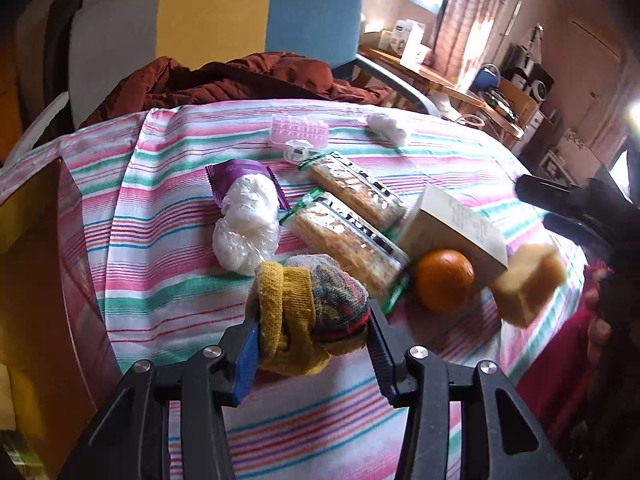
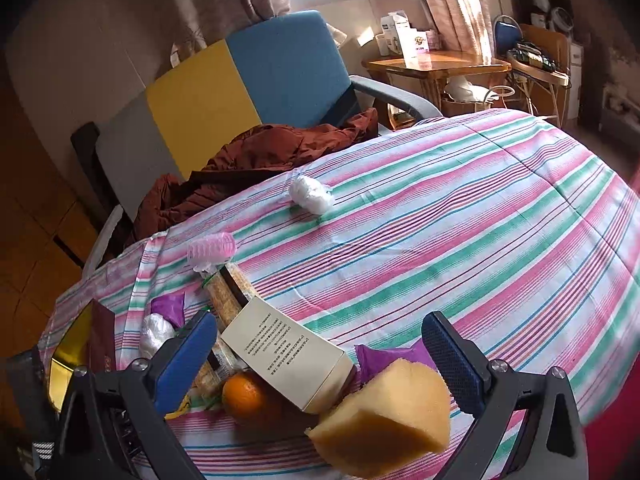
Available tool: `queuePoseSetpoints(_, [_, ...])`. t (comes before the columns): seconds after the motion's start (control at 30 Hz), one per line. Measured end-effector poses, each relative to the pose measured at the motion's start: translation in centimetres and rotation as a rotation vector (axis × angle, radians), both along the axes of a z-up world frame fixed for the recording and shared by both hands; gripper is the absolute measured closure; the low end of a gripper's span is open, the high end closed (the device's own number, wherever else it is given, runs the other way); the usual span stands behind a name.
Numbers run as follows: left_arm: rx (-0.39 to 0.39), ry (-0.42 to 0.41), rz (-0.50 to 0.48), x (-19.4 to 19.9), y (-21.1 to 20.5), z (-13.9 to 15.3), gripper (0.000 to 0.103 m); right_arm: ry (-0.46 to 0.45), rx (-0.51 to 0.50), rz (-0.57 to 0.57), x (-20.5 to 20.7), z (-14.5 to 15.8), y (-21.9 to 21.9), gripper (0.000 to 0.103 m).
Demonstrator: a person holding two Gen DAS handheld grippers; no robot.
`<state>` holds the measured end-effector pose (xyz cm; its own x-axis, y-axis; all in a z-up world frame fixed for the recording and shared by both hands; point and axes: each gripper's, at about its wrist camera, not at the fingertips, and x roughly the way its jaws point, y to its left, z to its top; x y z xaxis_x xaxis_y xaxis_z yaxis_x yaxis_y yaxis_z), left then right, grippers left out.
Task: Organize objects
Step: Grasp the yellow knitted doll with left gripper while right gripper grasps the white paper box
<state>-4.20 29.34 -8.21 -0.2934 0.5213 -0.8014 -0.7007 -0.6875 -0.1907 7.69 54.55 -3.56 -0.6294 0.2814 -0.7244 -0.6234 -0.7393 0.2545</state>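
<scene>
Closest to your left camera, the left gripper (image 1: 310,342) has its blue pads pressed on either side of a rolled sock bundle (image 1: 310,308), mustard yellow over a multicoloured knit. Loose yellow cuff hangs below the pads, so the bite looks to be on soft folds; if you lift fast, the roll could unwind or slip out and drop onto the striped cloth (image 1: 168,248).

Your right gripper (image 2: 320,364) stands wide, pads clear of everything, with the tan sponge block (image 2: 384,416) between and just below them. The sponge looks blurred and tilted, and whether it rests on the cloth cannot be told; it could tumble toward the near edge of the table.

Just beyond the socks, the two cracker packs (image 1: 348,220) lie side by side, the orange (image 1: 444,280) touches the near pack's end, and the cream box (image 1: 456,228) leans over the orange. Swing the left jaws right and you may nudge the orange; it would likely roll, and the box could topple.

At far left the open box (image 1: 44,240) sits near the table edge; a careless drop there could miss it.
</scene>
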Motion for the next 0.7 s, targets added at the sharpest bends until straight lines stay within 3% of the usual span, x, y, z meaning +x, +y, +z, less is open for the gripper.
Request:
queuePoseSetpoints(0.23, [0.039, -0.002, -0.072, 1.8, -1.4, 1.3, 0.055, -0.185, 0.089, 0.164, -3.6, -1.3, -2.2, 0.0])
queuePoseSetpoints(0.37, [0.054, -0.016, -0.073, 2.3, -2.3, 1.6, 0.055, -0.283, 0.15, 0.257, -6.0, -2.1, -2.8, 0.0])
queuePoseSetpoints(0.53, [0.076, -0.016, -0.069, 2.8, -3.3, 2.5, 0.055, -0.389, 0.156, 0.346, -8.4, -4.0, -2.7, 0.001])
queuePoseSetpoints(0.57, [0.082, -0.015, -0.069, 2.9, -3.6, 2.7, 0.055, -0.402, 0.14, 0.36, -8.6, -4.4, -2.6, 0.005])
queuePoseSetpoints(0.6, [0.086, -0.013, -0.069, 3.0, -3.7, 2.9, 0.055, -0.41, 0.131, 0.368, -8.6, -4.6, -2.6, 0.027])
queuePoseSetpoints(0.63, [0.09, -0.011, -0.066, 3.0, -4.0, 3.0, 0.055, -0.41, 0.136, 0.369, -8.5, -4.6, -2.7, 0.041])
queuePoseSetpoints(0.7, [0.098, -0.012, -0.059, 3.0, -4.4, 3.3, 0.055, -0.408, 0.148, 0.371, -8.2, -4.5, -2.9, 0.048])
